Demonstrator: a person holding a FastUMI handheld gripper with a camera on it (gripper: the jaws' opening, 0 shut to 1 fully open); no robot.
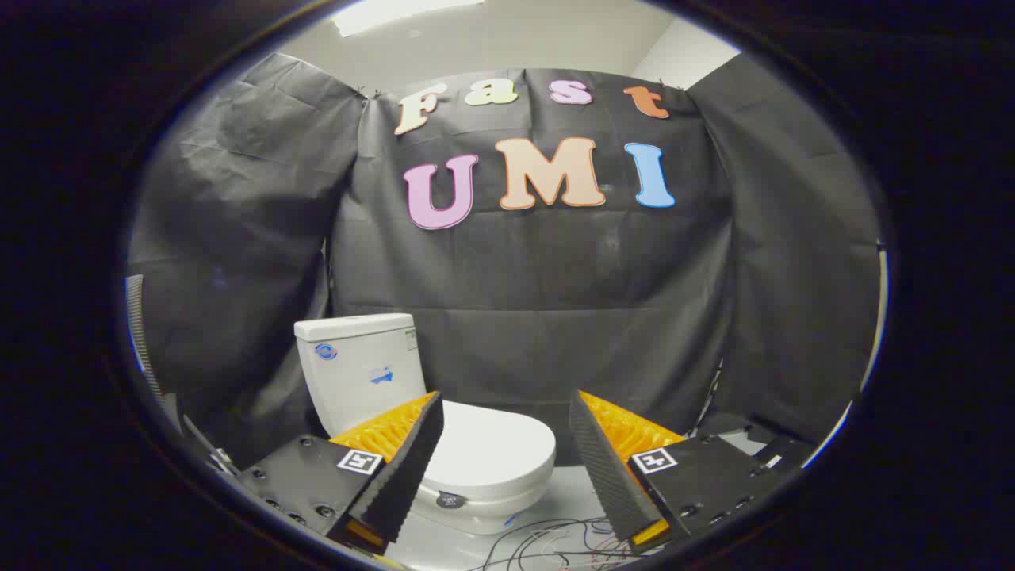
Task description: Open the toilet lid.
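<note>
— Where's the toilet [444, 428] from where you stand?

— Ahead of the hand-held gripper [503, 460], a little to its left side, backed into the corner of the booth. The toilet lid [496, 448] is down flat on the bowl, white and smooth. The near end of the lid shows between the two fingers, and the left finger [400, 468] covers part of its edge.

— And the gripper itself?

— Released, fingers spread wide, nothing between them but air. Neither finger touches the lid; whether they're close to it or well short, I can't tell.

— What's behind the bowl?

— The white cistern [361, 369], upright against the black cloth wall [539, 301], with a small blue mark and a sticker on its front. There's a small dark round button or badge [450, 500] at the front of the bowl, under the lid's rim.

— The floor?

— Pale and glossy floor [567, 496], with a tangle of thin cables [547, 539] lying on it just ahead of the right finger [607, 468]. Above the cloth there's a plain light ceiling [507, 36] with a bright lamp panel [396, 12].
</note>
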